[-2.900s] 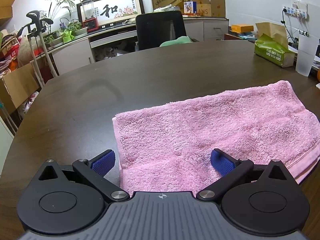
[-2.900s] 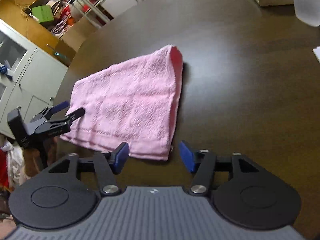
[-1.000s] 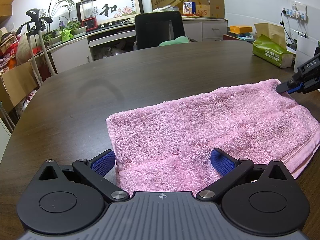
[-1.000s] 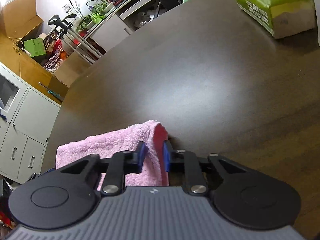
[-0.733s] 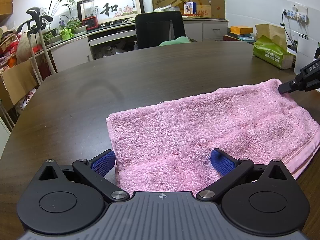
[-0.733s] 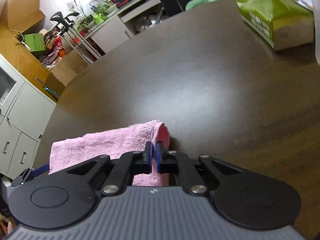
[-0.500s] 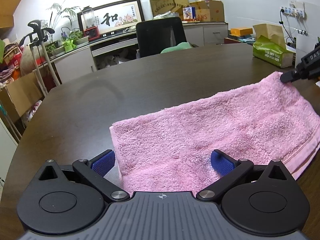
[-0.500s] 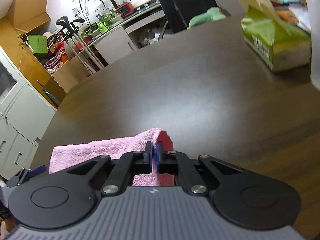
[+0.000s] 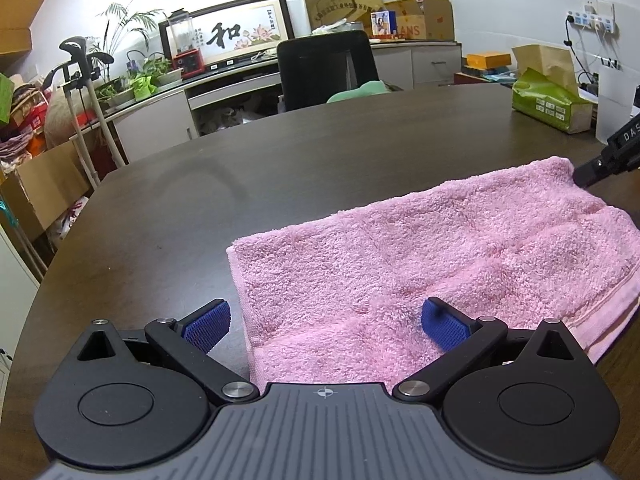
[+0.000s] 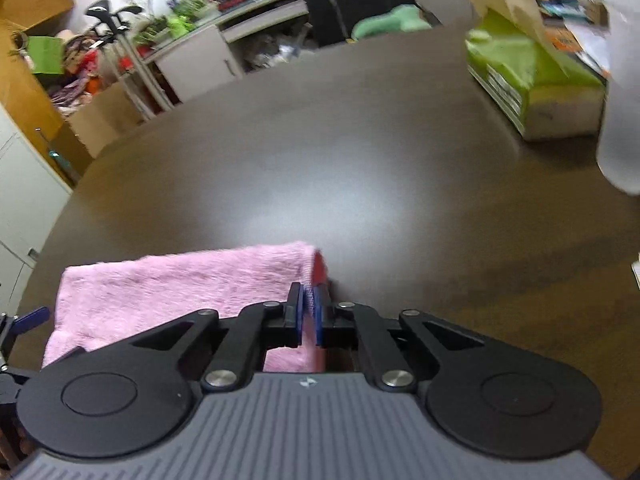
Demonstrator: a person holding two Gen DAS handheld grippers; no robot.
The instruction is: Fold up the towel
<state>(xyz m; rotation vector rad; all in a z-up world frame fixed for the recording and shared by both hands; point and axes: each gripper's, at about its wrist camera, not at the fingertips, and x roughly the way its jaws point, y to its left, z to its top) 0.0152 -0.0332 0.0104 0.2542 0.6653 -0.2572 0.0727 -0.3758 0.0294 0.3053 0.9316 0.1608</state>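
The left claw [image 9: 325, 324] is wide apart, with the near corner of the pink towel [image 9: 420, 264] lying between its blue pads [image 9: 206, 326] but not pinched. The towel lies on the dark table [image 9: 280, 168], and the right claw [image 10: 308, 312] is clamped on the towel's far corner; its jaws have just been opening a tiny bit with the cloth between them. Farther back sit a green tissue box [image 10: 532, 80] and a black chair [image 9: 326, 72].

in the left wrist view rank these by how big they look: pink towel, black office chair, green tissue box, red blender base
Largest to smallest, as they look:
1. pink towel, though it lies nearest the camera
2. black office chair
3. green tissue box
4. red blender base

The last three stand farther back, so true sizes stay unsure.
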